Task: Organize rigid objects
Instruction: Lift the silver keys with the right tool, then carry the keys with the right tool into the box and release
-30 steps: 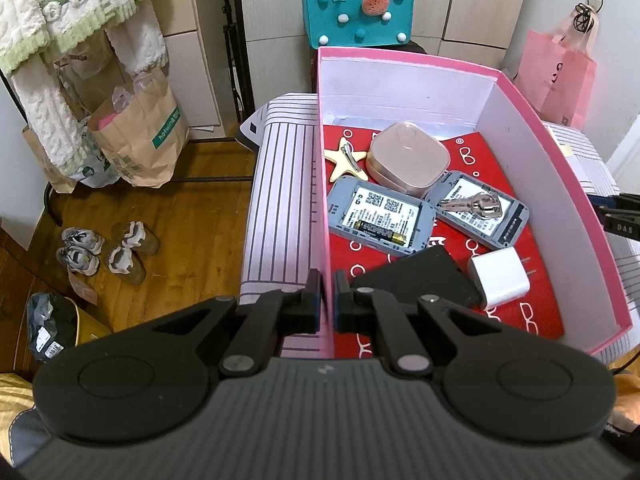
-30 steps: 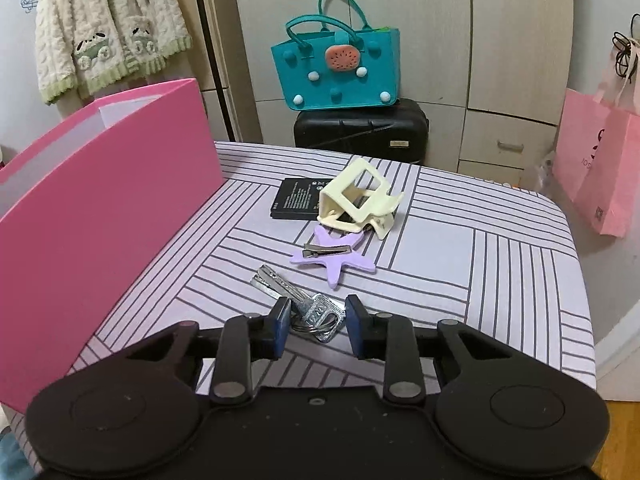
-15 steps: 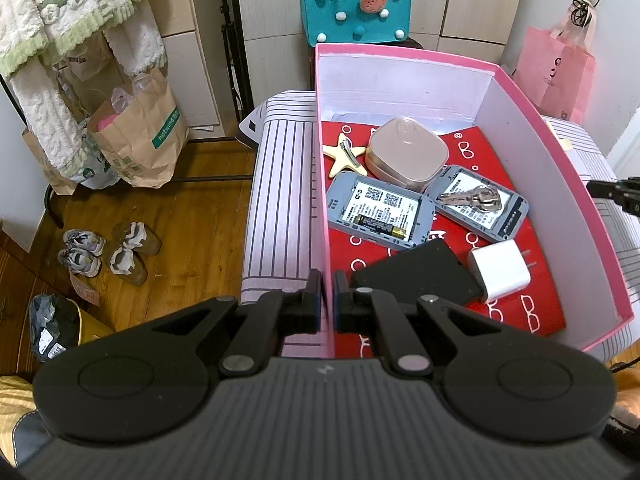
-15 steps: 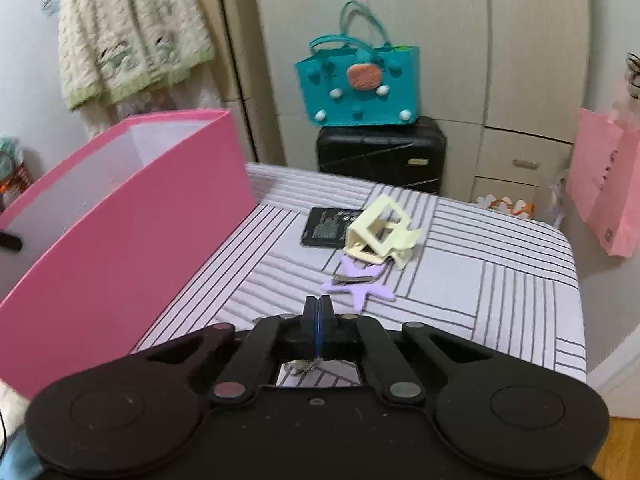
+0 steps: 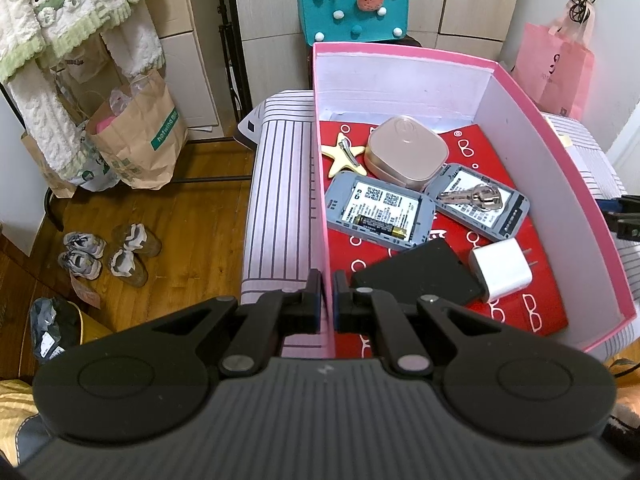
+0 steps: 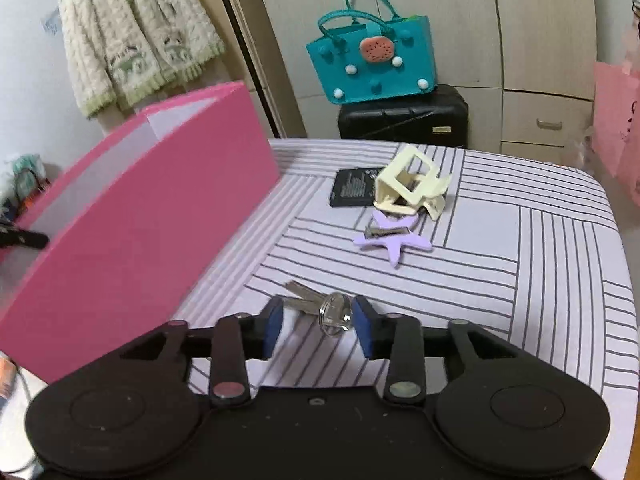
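My left gripper (image 5: pixel 327 296) is shut on the near left wall of the pink box (image 5: pixel 320 184). Inside lie a yellow star clip (image 5: pixel 345 155), a rose-gold case (image 5: pixel 406 154), two grey devices (image 5: pixel 380 210), a battery (image 5: pixel 380 231), keys (image 5: pixel 474 196), a black slab (image 5: pixel 416 278) and a white charger (image 5: pixel 500 270). My right gripper (image 6: pixel 318 328) is open, its pads either side of a bunch of keys (image 6: pixel 324 308) on the striped cloth (image 6: pixel 520 280). Beyond lie a purple star clip (image 6: pixel 394 238), a cream claw clip (image 6: pixel 412 186) and a black battery pack (image 6: pixel 354 188).
The pink box (image 6: pixel 132 232) stands left of my right gripper. A teal bag (image 6: pixel 372 60) sits on a black suitcase (image 6: pixel 404 120) behind the table. Paper bags (image 5: pixel 136 136) and shoes (image 5: pixel 104 252) lie on the wooden floor to the left.
My right gripper was open by the keys, shut half a second ago, and is open again with the keys between its pads. The left gripper has kept its hold on the box wall.
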`<state>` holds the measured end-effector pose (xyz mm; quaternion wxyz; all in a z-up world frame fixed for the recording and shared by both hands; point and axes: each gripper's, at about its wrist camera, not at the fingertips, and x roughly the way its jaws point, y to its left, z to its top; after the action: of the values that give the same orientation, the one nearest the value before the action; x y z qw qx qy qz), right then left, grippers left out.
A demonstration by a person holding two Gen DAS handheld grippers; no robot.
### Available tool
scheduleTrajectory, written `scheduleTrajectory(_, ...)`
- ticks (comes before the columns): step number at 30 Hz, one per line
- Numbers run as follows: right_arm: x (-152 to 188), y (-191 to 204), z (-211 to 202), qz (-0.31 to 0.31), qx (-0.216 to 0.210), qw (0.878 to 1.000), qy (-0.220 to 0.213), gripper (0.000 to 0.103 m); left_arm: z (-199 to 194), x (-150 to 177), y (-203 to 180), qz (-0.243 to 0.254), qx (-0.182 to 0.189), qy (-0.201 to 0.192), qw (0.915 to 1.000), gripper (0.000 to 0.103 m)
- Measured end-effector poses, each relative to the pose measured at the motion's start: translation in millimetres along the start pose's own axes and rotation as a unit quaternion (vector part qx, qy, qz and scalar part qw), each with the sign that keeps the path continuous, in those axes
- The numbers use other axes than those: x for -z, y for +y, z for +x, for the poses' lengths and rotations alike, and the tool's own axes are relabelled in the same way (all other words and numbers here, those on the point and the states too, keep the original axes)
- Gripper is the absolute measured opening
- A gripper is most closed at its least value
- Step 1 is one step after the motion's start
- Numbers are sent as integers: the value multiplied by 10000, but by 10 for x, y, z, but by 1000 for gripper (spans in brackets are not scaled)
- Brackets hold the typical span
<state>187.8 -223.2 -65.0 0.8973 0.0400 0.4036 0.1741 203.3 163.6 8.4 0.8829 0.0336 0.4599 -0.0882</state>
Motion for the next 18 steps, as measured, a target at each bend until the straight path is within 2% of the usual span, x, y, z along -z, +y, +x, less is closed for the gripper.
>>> scheduleTrajectory(2,14,46,42,-171,322,9993,-84,40,9,-2,-6,19,8,12,10000,5)
scheduleTrajectory(3,4,70,49,-249,436,9987,-88,24,14,-6,-11,12,7,21,10000,5)
scheduleTrajectory(6,-55,92,1,-265,302,9991,-111,22,8,-13,-20,47,-7,29,10000,5)
scheduleTrajectory(13,-276,264,-243,-556,160,9971,-489,22,-27,-41,-57,210,-51,64,9997,5)
scheduleTrajectory(18,-556,478,-449,-795,-2,9944,-694,22,-12,-101,-76,386,-33,337,9987,5)
